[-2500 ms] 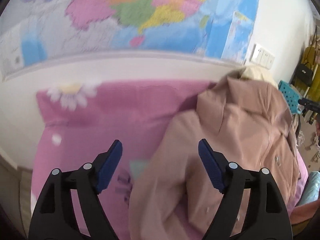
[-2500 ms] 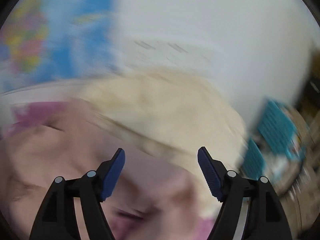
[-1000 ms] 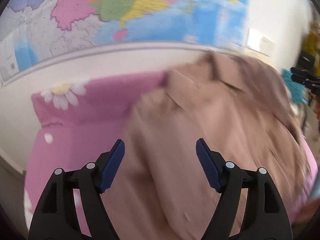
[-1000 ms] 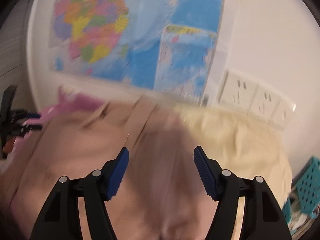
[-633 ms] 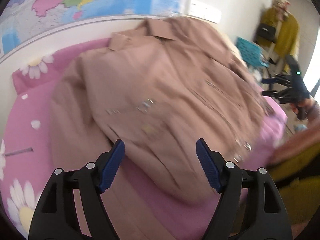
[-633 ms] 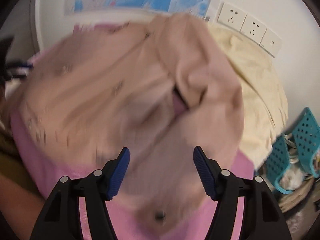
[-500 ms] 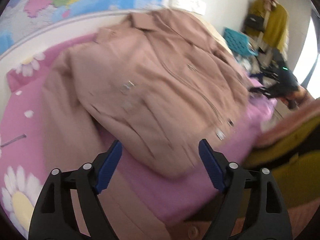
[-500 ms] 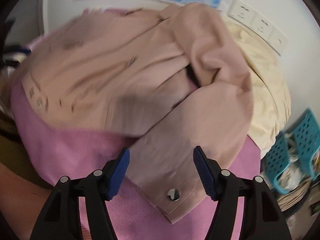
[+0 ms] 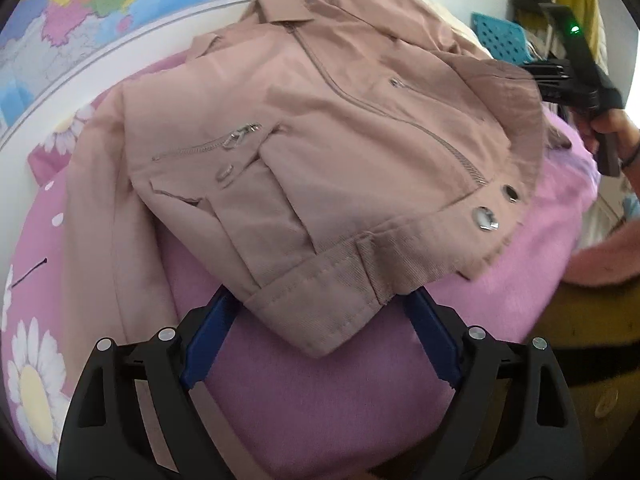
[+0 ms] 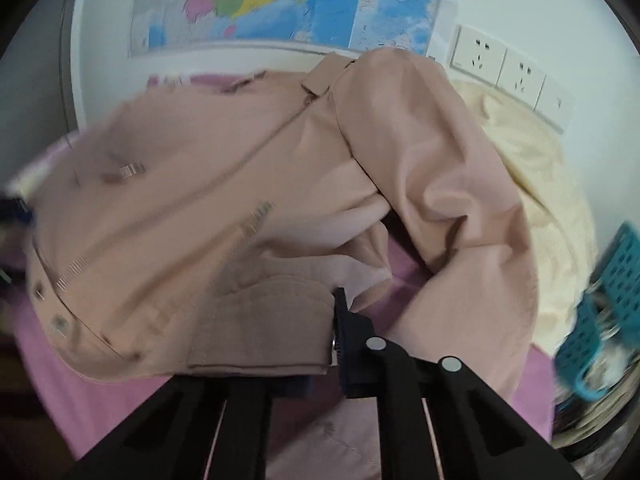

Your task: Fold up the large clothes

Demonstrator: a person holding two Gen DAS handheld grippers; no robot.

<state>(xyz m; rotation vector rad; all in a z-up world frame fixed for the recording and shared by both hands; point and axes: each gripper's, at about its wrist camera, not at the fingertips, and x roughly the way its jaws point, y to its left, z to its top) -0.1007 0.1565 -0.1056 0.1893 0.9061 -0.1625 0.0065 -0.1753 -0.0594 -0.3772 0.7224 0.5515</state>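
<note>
A dusty-pink zip jacket lies front-up on the pink daisy bedcover. My left gripper stands open at the jacket's near hem corner. The corner lies flat between the blue pads and hides their tips. The right wrist view shows the same jacket with one sleeve bunched at the right. My right gripper is closing on a folded piece of the hem band, and the fabric covers its left finger. A hand holds that right gripper at the jacket's far right edge.
A cream cloth lies beyond the jacket by the wall sockets. A teal basket stands off the bed's right side. A map hangs on the wall behind. A person's pink sleeve reaches in at the right.
Both grippers came down to the jacket's hem. The right jaws went from wide open to closed on the hem band. The left gripper reached the near hem corner, still open.
</note>
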